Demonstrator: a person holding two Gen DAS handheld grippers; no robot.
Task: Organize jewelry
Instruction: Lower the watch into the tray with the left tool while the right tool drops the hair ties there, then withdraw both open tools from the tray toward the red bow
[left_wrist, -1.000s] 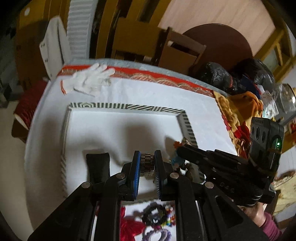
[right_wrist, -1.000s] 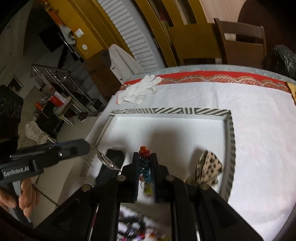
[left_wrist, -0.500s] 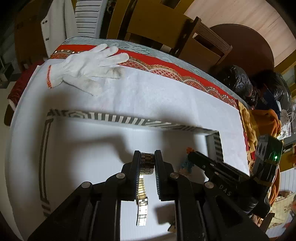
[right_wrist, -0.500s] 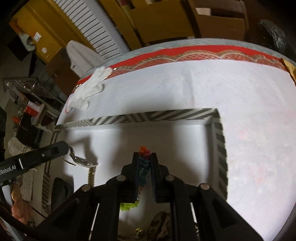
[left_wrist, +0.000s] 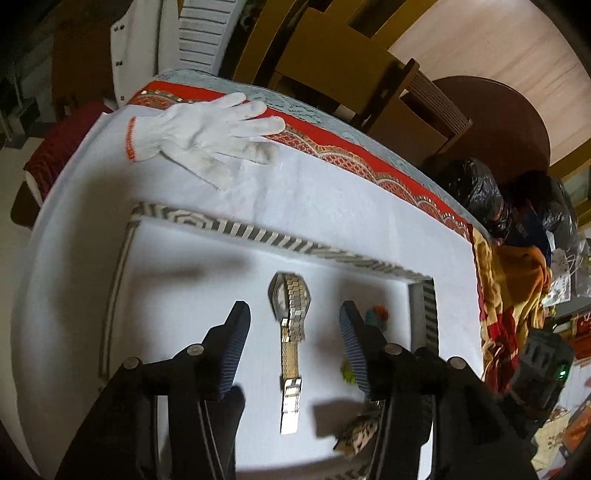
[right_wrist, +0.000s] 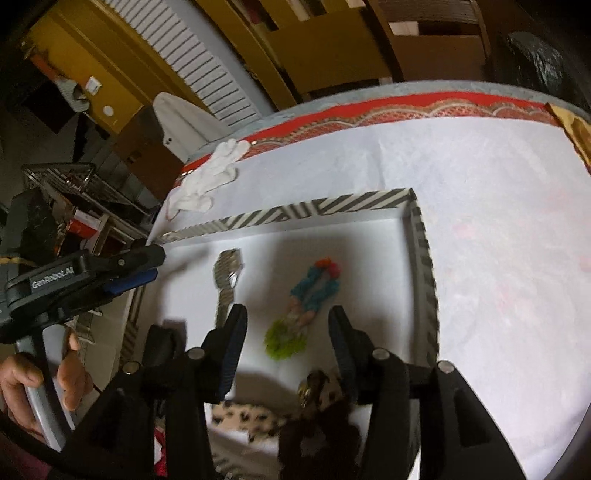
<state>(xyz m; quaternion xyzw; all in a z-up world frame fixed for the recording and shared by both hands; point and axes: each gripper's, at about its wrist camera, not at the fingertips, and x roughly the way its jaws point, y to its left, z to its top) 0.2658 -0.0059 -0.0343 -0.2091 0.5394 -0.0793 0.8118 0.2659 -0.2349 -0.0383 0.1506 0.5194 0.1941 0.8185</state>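
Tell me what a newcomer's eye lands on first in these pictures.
A two-tone metal wristwatch lies stretched flat in the white tray with the striped black-and-white rim, between the left gripper's wide-open jaws. Beside it lies a rainbow-coloured beaded bracelet, in front of the right gripper's open jaws. A white knitted work glove sprawls near the table's far edge.

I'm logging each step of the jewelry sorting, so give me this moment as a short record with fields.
tray: white, striped rim, on the white cloth
watch: metal watch lies flat in the tray
bracelet: multicolored bracelet lies flat in the tray, to the right of the watch
left gripper: jaws have just been opening; watch lies between them, untouched
right gripper: jaws have just been opening; bracelet between them, not gripped
off tray: white glove near the table's far edge
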